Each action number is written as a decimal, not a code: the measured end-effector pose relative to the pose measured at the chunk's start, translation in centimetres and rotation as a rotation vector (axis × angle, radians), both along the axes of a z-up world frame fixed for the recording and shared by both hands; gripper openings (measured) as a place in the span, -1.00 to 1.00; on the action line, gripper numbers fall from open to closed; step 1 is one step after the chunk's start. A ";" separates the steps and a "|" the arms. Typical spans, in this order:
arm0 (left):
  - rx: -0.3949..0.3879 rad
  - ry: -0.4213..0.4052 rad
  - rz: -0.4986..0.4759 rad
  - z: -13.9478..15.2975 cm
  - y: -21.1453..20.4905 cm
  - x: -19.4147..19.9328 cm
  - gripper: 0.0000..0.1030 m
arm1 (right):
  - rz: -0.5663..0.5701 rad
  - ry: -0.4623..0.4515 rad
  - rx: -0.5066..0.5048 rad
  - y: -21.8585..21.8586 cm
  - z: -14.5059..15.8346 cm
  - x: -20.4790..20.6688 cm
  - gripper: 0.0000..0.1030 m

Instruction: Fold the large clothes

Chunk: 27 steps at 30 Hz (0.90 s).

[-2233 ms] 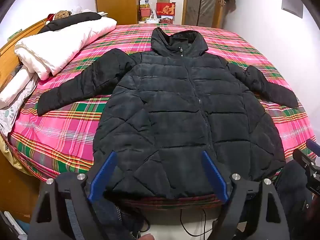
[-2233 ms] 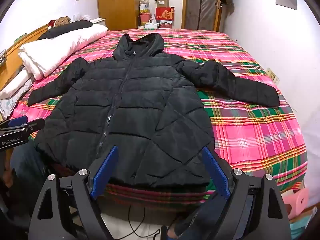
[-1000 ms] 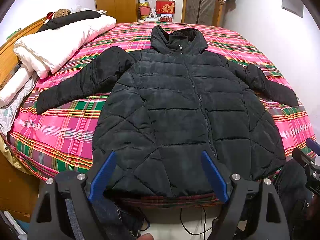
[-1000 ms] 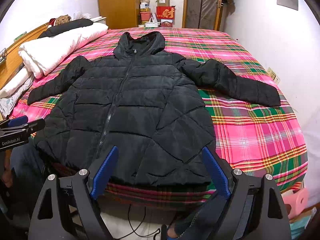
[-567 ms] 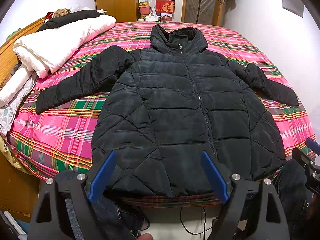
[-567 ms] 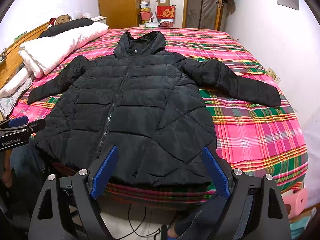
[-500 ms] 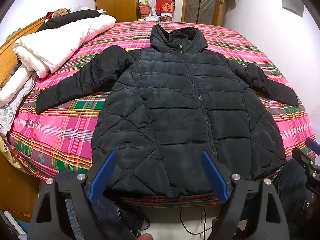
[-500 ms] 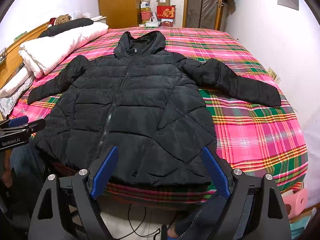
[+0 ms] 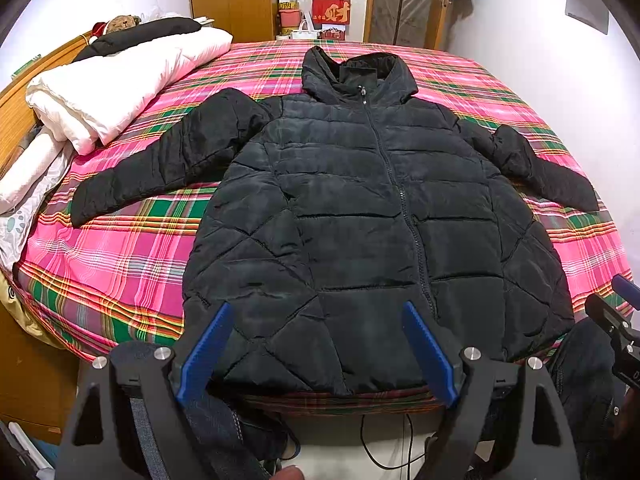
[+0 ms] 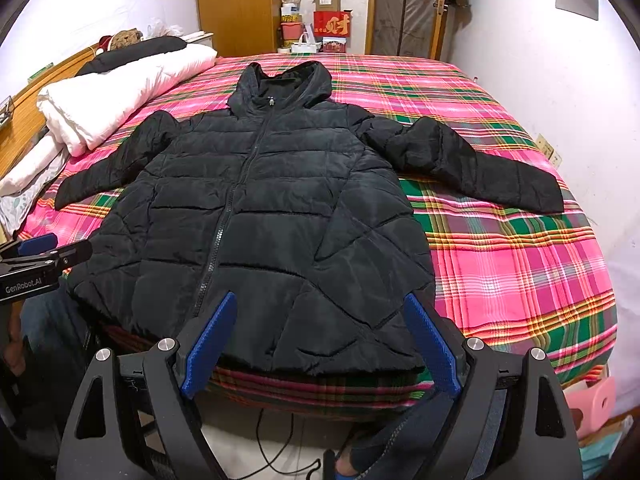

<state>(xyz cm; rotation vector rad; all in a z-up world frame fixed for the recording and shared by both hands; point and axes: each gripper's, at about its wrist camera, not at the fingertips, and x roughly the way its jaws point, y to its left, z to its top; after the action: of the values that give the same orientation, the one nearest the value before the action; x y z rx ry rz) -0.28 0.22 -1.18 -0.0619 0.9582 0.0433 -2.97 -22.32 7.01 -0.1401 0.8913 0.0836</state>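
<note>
On the bed point(image 9: 120, 248), spread over a pink, green and yellow plaid cover, lies 1 black quilted puffer jacket point(image 9: 360, 216), front side up and zipped closed. It has 1 hood point(image 9: 360, 68), 2 sleeves and 1 zipper point(image 9: 404, 200) running down the middle. Its long axis runs from the near edge of the bed to the far side: the hem sits at the near edge, right in front of the cameras, and the hood points away toward the far wall. The left sleeve point(image 9: 168, 168) stretches out flat toward the folded bedding, slanting down and outward; the right sleeve point(image 10: 480, 164) does the same toward the white wall on the other side. Both cuffs rest on the plaid cover, well apart from the jacket body.

2 tools are in view. The left hand-held gripper point(image 9: 316, 344) hovers over the hem, left of the zipper, with its 2 blue-padded fingers point(image 9: 206, 344) spread wide and nothing between them. The right hand-held gripper point(image 10: 320, 340) hovers over the hem on the other side, its 2 blue fingers point(image 10: 432, 340) likewise wide apart and holding nothing. Whether either touches the fabric cannot be told.

Along the headboard side sits 1 folded white duvet point(image 9: 116, 84) with 1 dark pillow point(image 9: 144, 34) behind it. Past the far edge stand 1 wooden wardrobe point(image 10: 236, 4) and 1 red box point(image 10: 332, 24) among other stacked items. 1 thin black cable point(image 10: 276, 444) trails on the floor below the hem.
</note>
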 end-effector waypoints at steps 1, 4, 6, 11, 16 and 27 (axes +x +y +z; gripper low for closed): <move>0.000 0.000 0.000 0.0 0.0 0.0 0.69 | 0.001 0.001 0.001 0.3 -0.6 -0.1 0.66; 0.004 0.001 -0.001 -0.1 0.0 0.1 0.69 | 0.001 0.003 0.007 0.4 -0.8 0.0 0.66; 0.003 0.003 -0.002 -0.2 0.2 0.2 0.69 | 0.004 0.002 0.015 0.4 -1.0 0.1 0.66; -0.027 -0.001 -0.007 -0.5 0.7 0.7 0.69 | 0.018 0.006 0.024 0.5 -0.8 1.1 0.66; -0.068 0.002 0.007 -0.8 2.2 2.2 0.69 | 0.048 0.010 0.023 1.5 -1.0 2.5 0.66; -0.080 0.006 0.135 -2.6 9.2 8.0 0.69 | 0.132 0.024 -0.015 5.5 -2.4 8.6 0.66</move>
<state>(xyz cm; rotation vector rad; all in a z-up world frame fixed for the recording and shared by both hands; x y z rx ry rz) 7.70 9.41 -3.79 -0.2000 0.9610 0.1294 5.62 -16.84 4.57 -0.2125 0.9062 0.2018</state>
